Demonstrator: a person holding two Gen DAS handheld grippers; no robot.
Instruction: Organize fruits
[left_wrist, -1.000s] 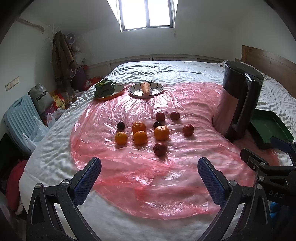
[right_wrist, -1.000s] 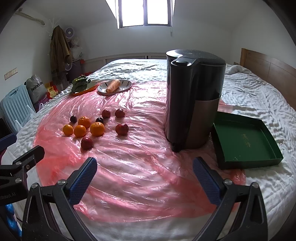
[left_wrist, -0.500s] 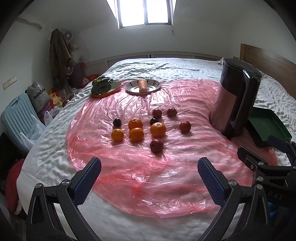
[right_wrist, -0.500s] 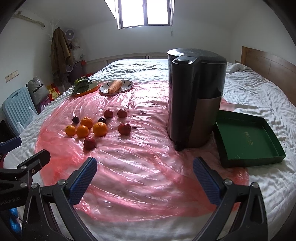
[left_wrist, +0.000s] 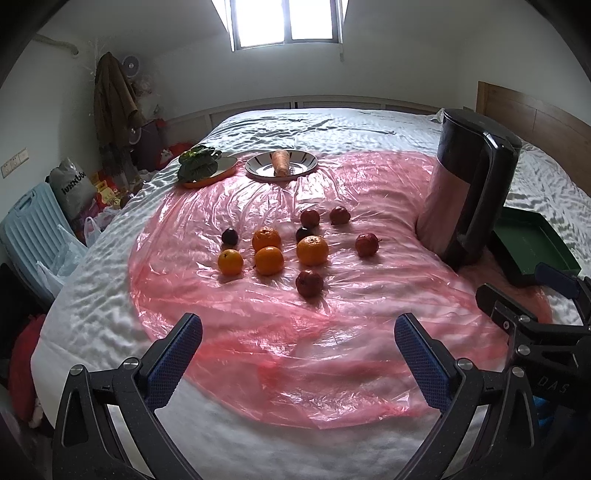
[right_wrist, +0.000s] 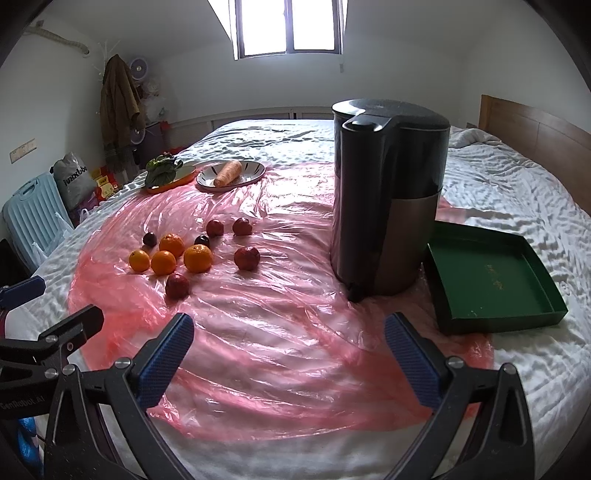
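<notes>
Glossy pink plastic sheet (left_wrist: 332, 325), crinkled and translucent, spread over a bed (left_wrist: 110, 302) with a rumpled white quilted cover. Near the sheet's middle, a loose cluster of round fruits: four dimpled oranges (left_wrist: 312, 250), four dull red fruits (left_wrist: 309, 283) and two small dark plums (left_wrist: 229, 236), some touching, most just apart; in the left wrist view the cluster at 12 o'clock from the left gripper (left_wrist: 297, 350), in the right wrist view at 10 o'clock from the right gripper (right_wrist: 288, 350). Both grippers hovering above the sheet's near edge, spread wide, gripping nothing, with ribbed blue pads (left_wrist: 175, 354) on black angular fingers. At 2 o'clock of the fruits, an upright dark cylindrical appliance (right_wrist: 388, 206), matte black above, brushed metal below. Just beside it on the right, a shallow rectangular green tray (right_wrist: 491, 317), flat on the bed, partly on the sheet's edge. At the far side, 12 o'clock, a round patterned plate (left_wrist: 258, 168) bearing a stubby carrot (left_wrist: 281, 162); at its left, an oval orange dish (left_wrist: 225, 168) with crinkly green leaves (left_wrist: 197, 162). Wooden headboard (right_wrist: 535, 125) at the far right.
</notes>
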